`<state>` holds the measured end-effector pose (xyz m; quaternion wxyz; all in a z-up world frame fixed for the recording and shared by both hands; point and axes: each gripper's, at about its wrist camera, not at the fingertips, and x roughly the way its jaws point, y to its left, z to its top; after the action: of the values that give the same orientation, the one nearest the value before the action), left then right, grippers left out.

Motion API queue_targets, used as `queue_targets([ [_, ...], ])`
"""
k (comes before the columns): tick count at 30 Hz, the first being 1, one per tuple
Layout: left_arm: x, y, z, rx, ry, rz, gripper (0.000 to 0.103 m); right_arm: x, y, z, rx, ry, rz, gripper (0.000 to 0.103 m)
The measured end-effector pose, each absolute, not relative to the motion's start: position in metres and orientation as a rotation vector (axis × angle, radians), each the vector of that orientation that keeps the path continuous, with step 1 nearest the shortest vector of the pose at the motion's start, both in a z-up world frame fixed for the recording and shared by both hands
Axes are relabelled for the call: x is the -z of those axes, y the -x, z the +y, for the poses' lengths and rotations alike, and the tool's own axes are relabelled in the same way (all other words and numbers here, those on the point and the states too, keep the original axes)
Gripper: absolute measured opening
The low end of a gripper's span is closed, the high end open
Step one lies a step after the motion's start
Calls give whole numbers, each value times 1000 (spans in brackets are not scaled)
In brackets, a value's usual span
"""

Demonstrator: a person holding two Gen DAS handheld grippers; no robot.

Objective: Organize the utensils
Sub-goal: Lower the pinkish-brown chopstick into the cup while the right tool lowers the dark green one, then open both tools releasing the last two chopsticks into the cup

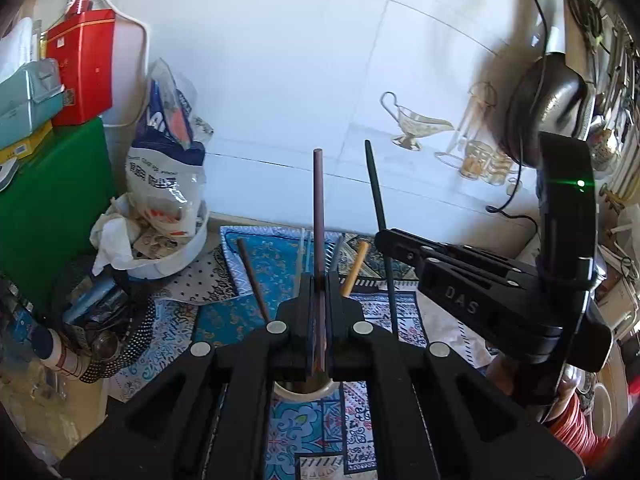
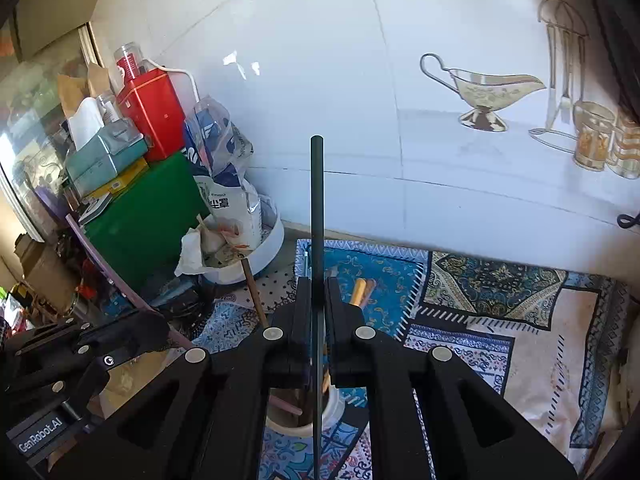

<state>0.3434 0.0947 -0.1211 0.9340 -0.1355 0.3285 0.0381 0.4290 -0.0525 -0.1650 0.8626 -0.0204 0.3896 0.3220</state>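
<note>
Brown chopstick (image 1: 319, 216) pinched tight in the left gripper (image 1: 319, 280), pointing up past its fingertips; black chopstick (image 2: 317, 216) clamped likewise in the right gripper (image 2: 316, 292). Below both jaws, a white cup (image 2: 334, 410); patterned cloth (image 2: 500, 320) beyond, wooden chopsticks (image 2: 359, 290) lying there.

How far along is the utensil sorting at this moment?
Done: nothing clearly in the cup. In hand: left gripper clamps a brown chopstick; right gripper clamps a black chopstick. Left: a yellow-handled utensil and another brown stick on the cloth.
</note>
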Motion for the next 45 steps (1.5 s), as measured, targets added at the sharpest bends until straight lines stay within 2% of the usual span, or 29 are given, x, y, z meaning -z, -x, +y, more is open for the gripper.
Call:
queue_targets([
  [9,141,-352,114,-125,308,728,3,191,-455,-18,-676,33,837,6],
  [22,165,-363,119,-116,316,814,3,228,-437,-14,-644,98,780,6],
  [33,175,-353,109,-111,305,875,4,223,-410,-34,-689,185,887,6],
  [36,166,-343,106,-120,280,853,11,205,-394,-46,-701,209,897,11],
  [38,157,-336,103,-125,255,827,15,191,-381,-56,-675,223,864,23],
  [40,144,-326,100,-120,236,787,23,171,-367,-68,-652,217,823,27],
  [45,104,-296,88,-95,168,666,32,117,-331,-93,-585,156,722,27],
])
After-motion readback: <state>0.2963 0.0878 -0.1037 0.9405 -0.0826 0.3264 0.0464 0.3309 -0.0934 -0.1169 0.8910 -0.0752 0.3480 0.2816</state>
